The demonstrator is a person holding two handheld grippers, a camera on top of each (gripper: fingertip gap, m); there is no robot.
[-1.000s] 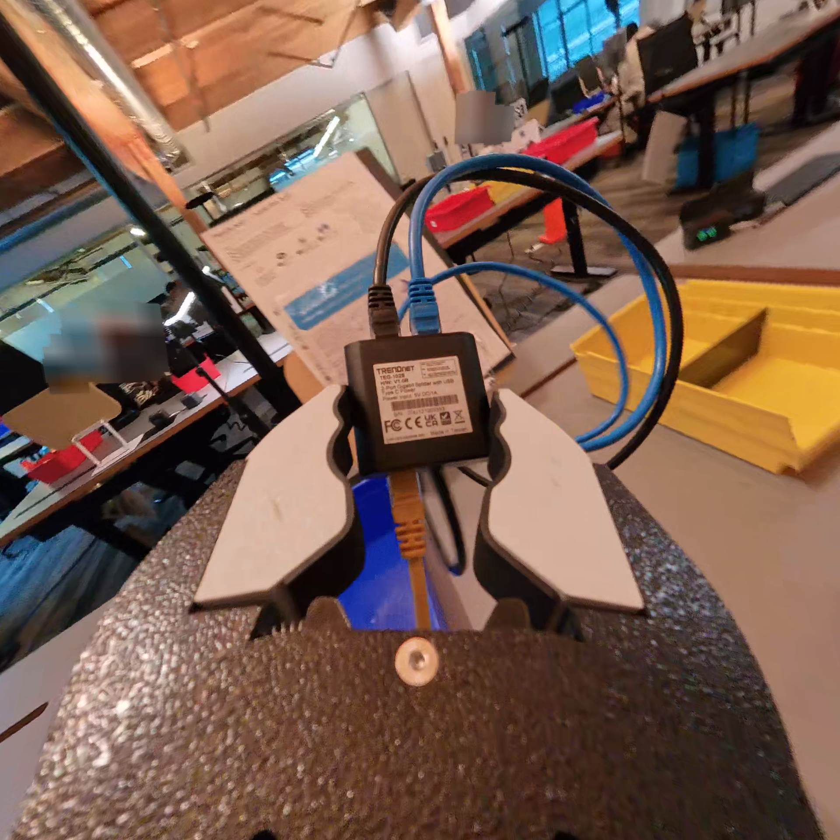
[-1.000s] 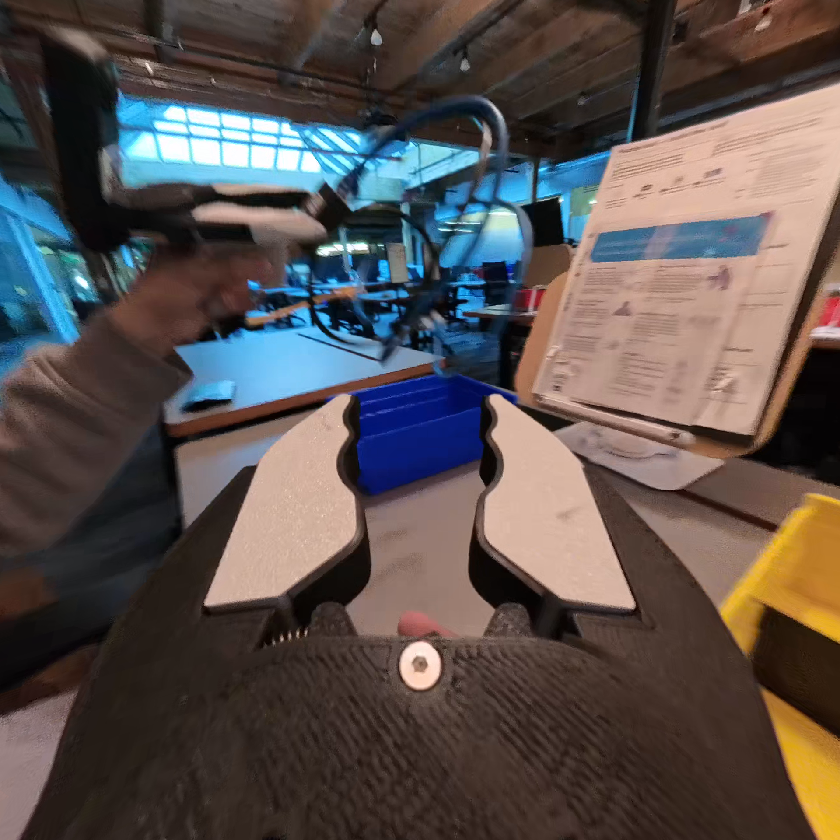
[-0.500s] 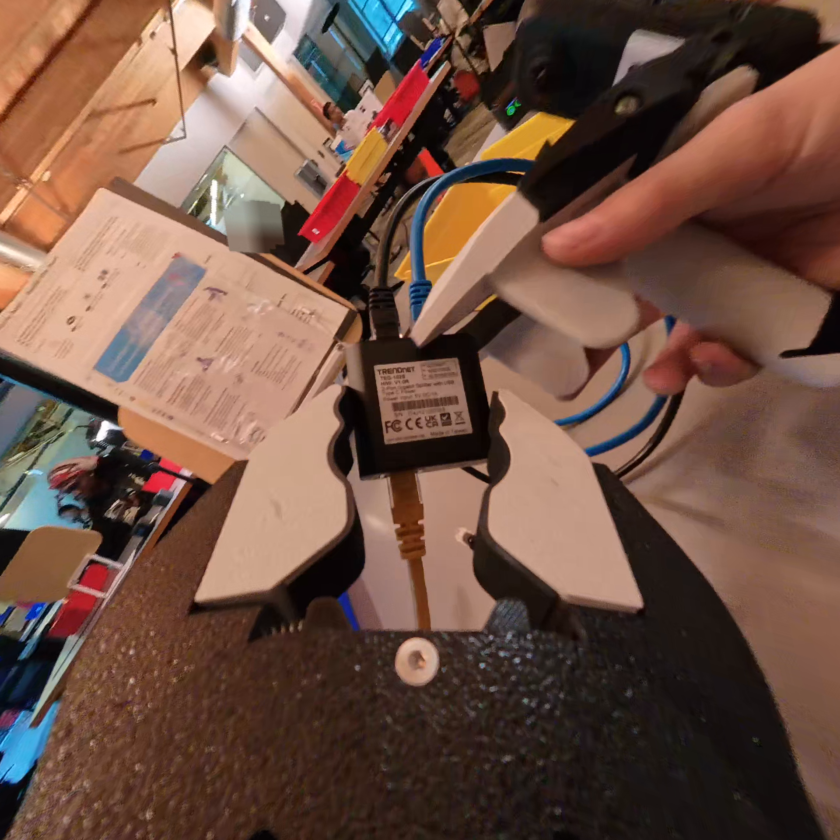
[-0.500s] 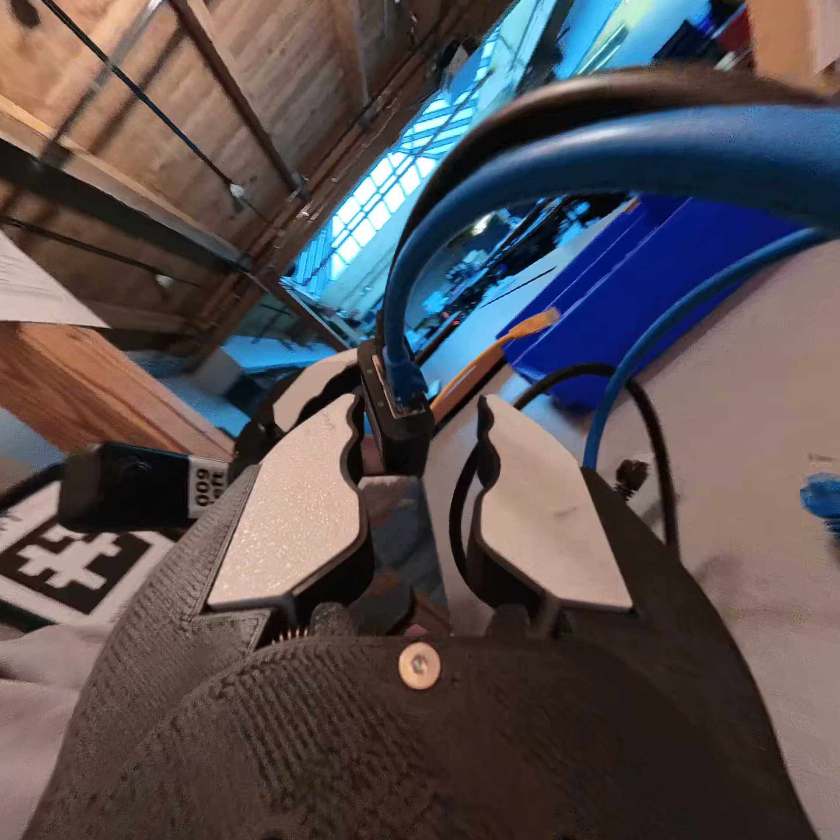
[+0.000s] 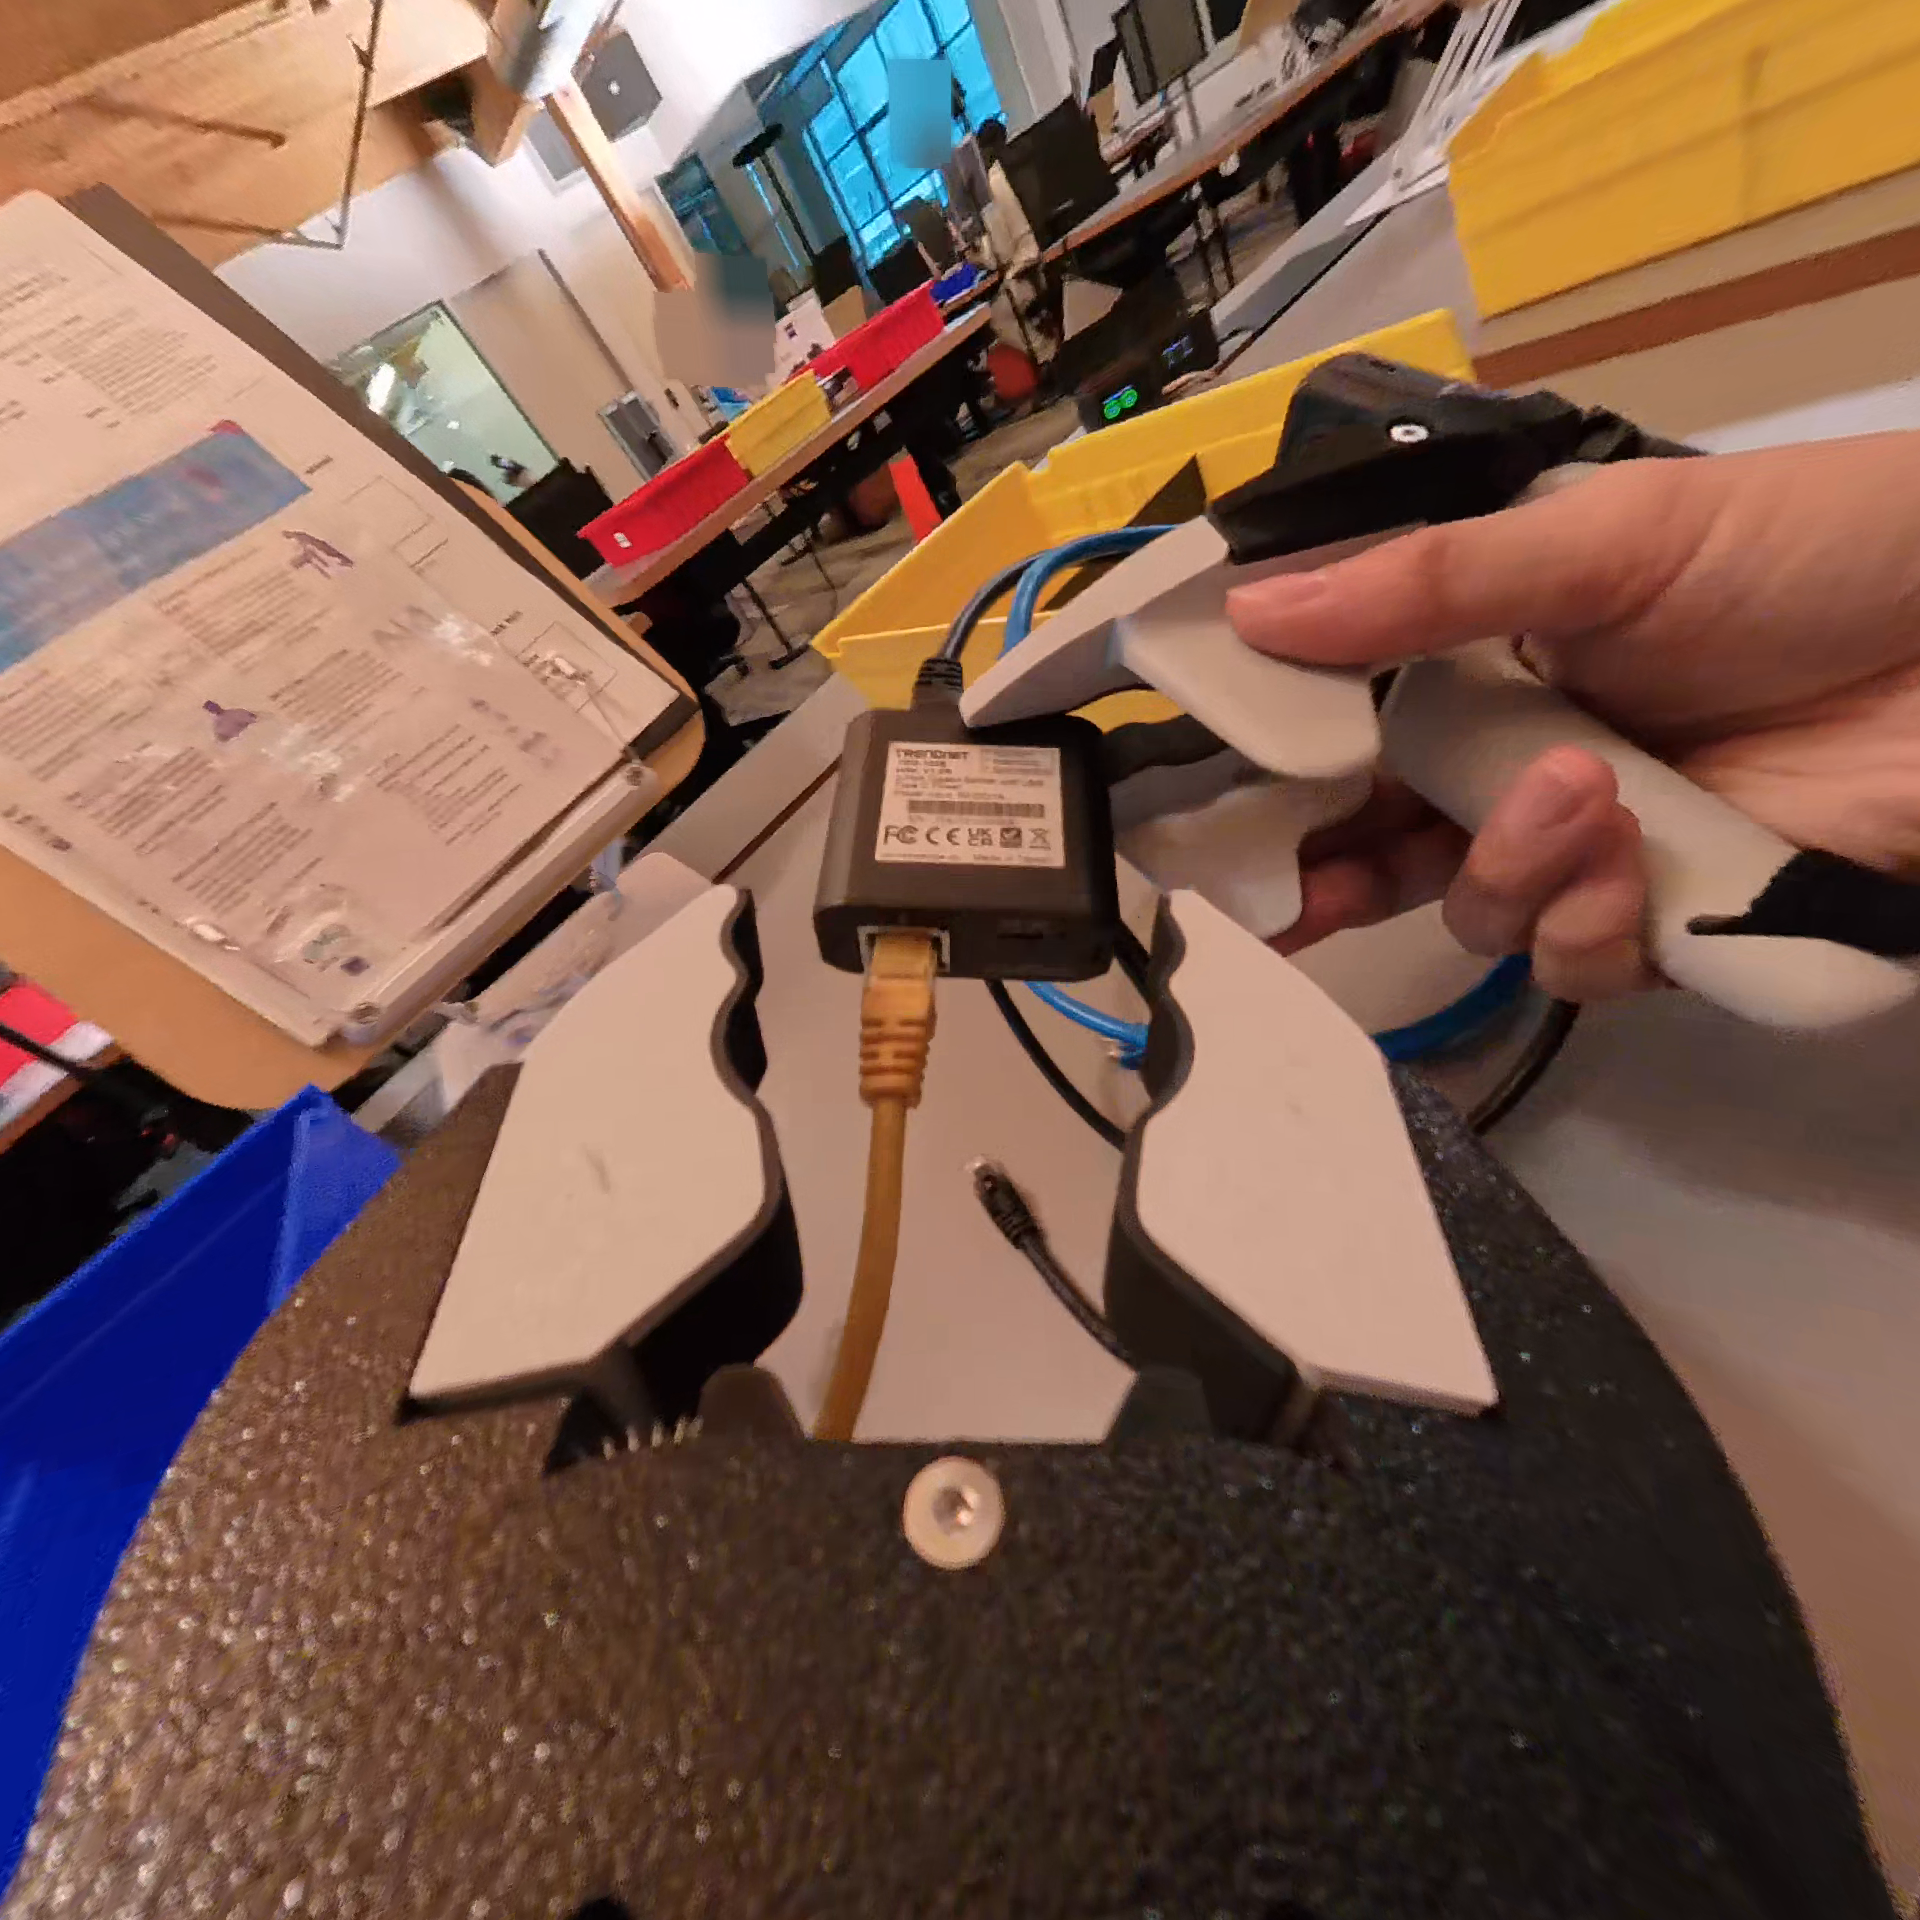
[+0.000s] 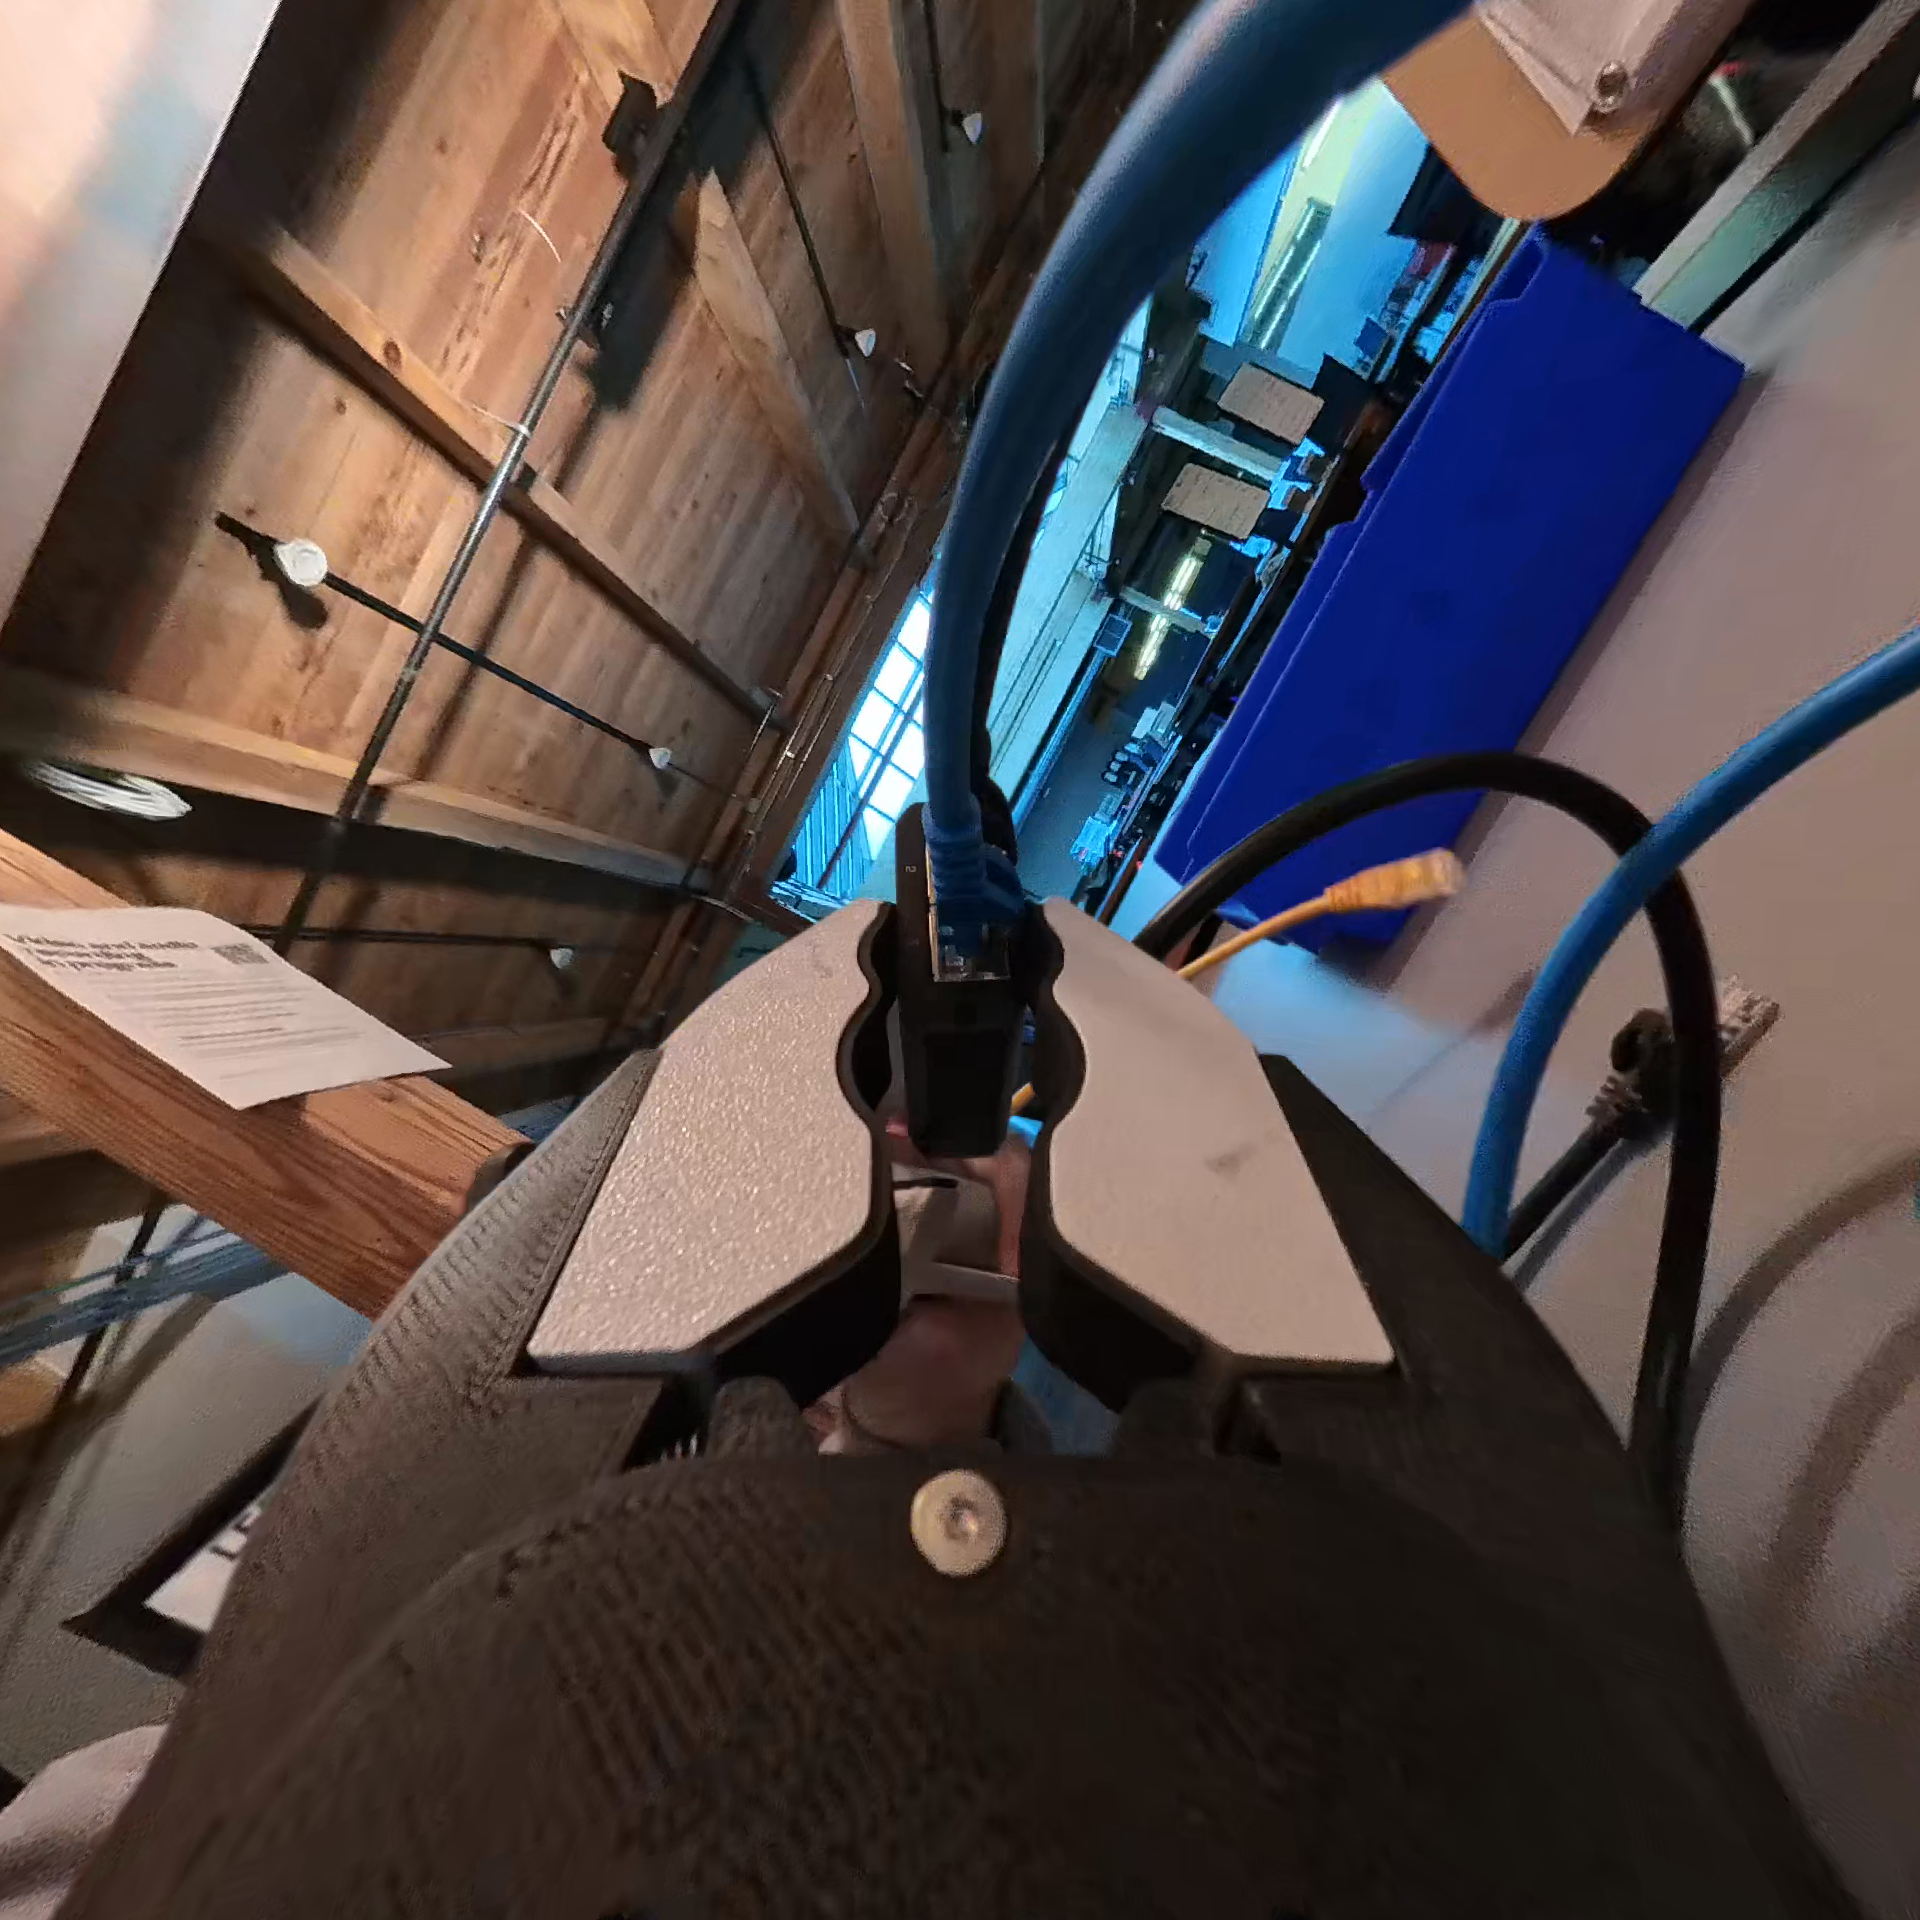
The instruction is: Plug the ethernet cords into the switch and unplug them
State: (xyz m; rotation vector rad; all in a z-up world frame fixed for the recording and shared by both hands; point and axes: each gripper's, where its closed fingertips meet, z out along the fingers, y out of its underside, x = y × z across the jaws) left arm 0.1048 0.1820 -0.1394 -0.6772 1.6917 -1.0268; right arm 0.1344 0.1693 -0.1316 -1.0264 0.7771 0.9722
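While the right tongs (image 6: 961, 1029) clamp the small black plastic switch (image 5: 961, 836) off the desk (image 5: 1714, 1195) to steady it, the left tongs (image 5: 951, 997) stand released around its near-side yellow ethernet cord (image 5: 883, 1132), apparently positioned for unplugging.

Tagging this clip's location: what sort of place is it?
Likely an open-plan workshop or lab in a converted industrial building: long worktables carrying red bins and yellow bins, monitors at the desks, and a timber plank ceiling with exposed conduit.
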